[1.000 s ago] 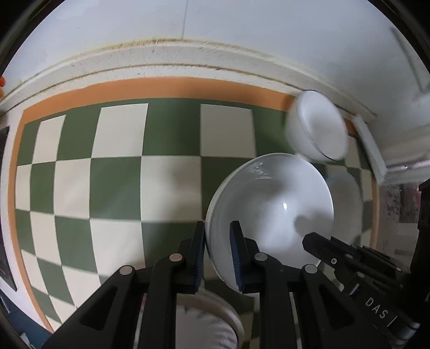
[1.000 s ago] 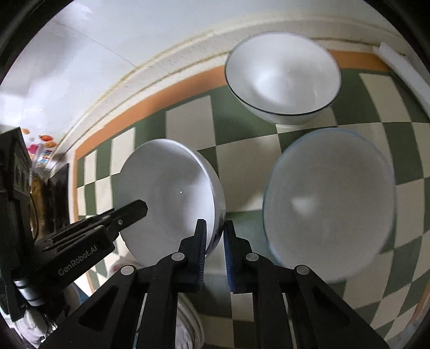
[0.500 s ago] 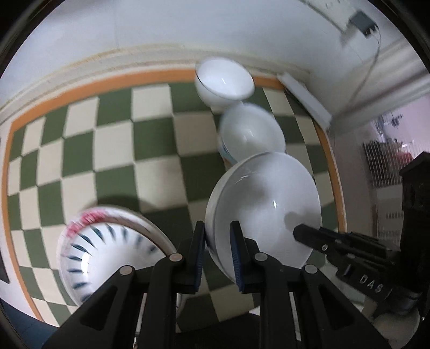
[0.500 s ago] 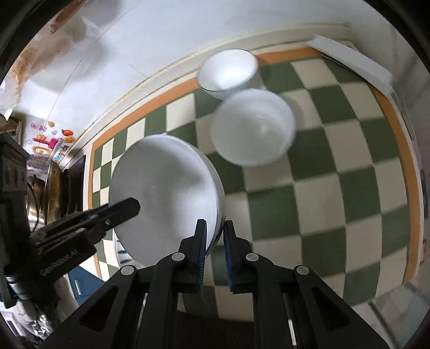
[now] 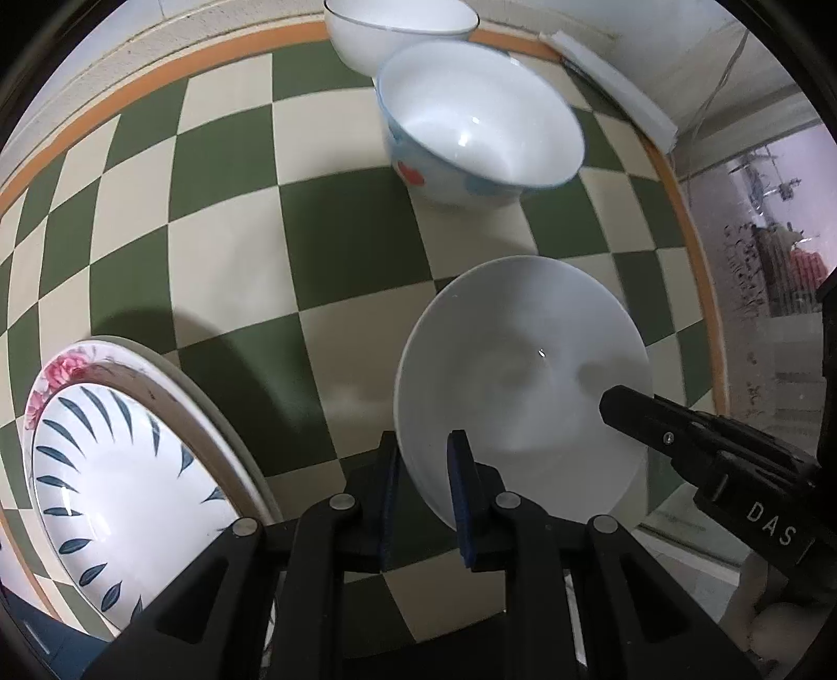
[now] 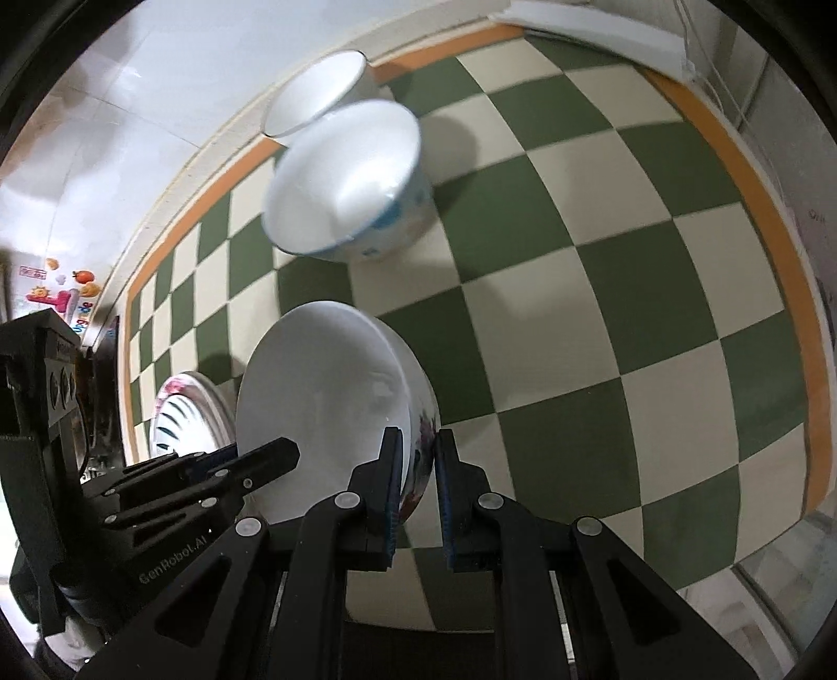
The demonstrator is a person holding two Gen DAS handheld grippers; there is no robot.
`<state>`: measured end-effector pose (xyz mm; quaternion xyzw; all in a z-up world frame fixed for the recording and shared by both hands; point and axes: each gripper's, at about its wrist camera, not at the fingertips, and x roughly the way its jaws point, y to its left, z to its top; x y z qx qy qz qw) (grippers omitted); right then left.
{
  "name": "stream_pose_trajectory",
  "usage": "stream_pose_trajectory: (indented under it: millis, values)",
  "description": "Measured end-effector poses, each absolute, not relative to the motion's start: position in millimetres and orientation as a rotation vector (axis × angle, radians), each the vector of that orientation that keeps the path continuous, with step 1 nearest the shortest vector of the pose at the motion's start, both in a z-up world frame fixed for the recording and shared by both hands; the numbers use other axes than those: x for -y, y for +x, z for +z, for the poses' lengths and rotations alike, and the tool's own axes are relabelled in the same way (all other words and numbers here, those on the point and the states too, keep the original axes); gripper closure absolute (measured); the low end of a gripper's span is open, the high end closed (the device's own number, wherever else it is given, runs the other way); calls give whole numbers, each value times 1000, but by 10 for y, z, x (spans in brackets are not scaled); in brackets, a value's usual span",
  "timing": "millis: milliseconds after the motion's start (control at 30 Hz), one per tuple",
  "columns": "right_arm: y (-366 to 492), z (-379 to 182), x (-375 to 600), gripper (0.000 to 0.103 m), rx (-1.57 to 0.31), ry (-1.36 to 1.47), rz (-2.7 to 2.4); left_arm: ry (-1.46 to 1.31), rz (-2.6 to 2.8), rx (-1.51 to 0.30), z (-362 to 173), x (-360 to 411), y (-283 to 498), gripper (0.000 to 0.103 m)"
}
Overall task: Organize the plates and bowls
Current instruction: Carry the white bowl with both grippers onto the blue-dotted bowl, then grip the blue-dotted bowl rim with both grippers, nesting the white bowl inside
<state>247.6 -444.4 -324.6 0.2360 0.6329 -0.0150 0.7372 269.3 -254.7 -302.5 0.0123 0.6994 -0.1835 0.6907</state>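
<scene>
We grip one white bowl (image 5: 523, 387) by its rim with both tools: the left tool (image 5: 423, 491) pinches its near-left edge and the right tool (image 6: 418, 486) clamps the opposite edge, holding it tilted above the checkered worktop (image 5: 230, 219). Ahead of the tools stand a blue-rimmed bowl (image 5: 481, 125) and, just behind it, a plain bowl (image 5: 392, 31). Left of the left tool lies a leaf-patterned plate (image 5: 115, 491).

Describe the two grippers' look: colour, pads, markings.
Both are matte black, angular linkage builds with silver rivet pins at the joints. The left gripper has dark blue pads lining its jaws; its body reads "GenRobot.AI" in the right view. The right gripper has matching blue pads and shows "DAS" in white lettering in the left view. No cables or sleeves visible.
</scene>
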Motion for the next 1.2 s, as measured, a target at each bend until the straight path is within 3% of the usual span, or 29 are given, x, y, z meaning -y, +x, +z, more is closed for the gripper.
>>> stream_pose_trajectory:
  millis: [667, 900, 967, 1033, 1100, 1200]
  values:
    - [2480, -3503, 4358, 89, -1434, 506, -31, 97, -363, -1557, -3095, 2631, 2646, 87]
    - [2413, -3259, 4536, 89, -1414, 587, -4, 54, -361, -1442, -2399, 2522, 2703, 86]
    - [2429, -3071, 4614, 89, -1380, 593, 7, 36, -355, -1398, -2198, 2498, 2818, 80]
    - [2504, -2895, 4677, 83, -1349, 583, 15, -4, -350, -1370, -2085, 2484, 3012, 68]
    - [2653, -2749, 4738, 61, -1317, 581, 29, -23, -330, -1370, -2102, 2494, 3258, 67]
    - [2917, -2660, 4833, 54, -1287, 574, 49, -53, -299, -1405, -2257, 2545, 3604, 67]
